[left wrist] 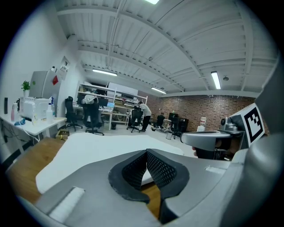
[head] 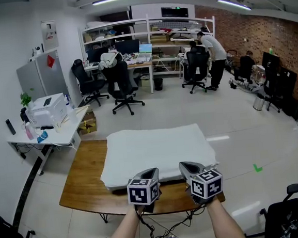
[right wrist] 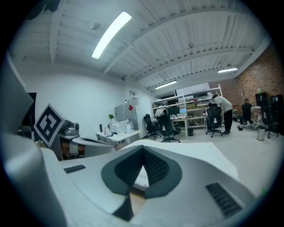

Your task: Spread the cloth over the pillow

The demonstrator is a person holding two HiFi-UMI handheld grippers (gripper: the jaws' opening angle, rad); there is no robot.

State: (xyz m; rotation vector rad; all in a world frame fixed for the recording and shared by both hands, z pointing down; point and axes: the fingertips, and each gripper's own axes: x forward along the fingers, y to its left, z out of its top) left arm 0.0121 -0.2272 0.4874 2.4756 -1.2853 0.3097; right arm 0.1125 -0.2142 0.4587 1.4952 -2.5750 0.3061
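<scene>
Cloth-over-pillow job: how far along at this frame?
Done, apparently: a white cloth lies flat across the bulk on the table; the pillow isn't separately visible. In hand: nothing seen. The left gripper and right gripper sit at the near edge, jaws together. Left: probably only pulling away, or smoothing that edge.

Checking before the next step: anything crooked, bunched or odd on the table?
Nothing stands out. The white cloth lies smooth and square on the wooden table; the left gripper and right gripper sit shut at its near edge.
</scene>
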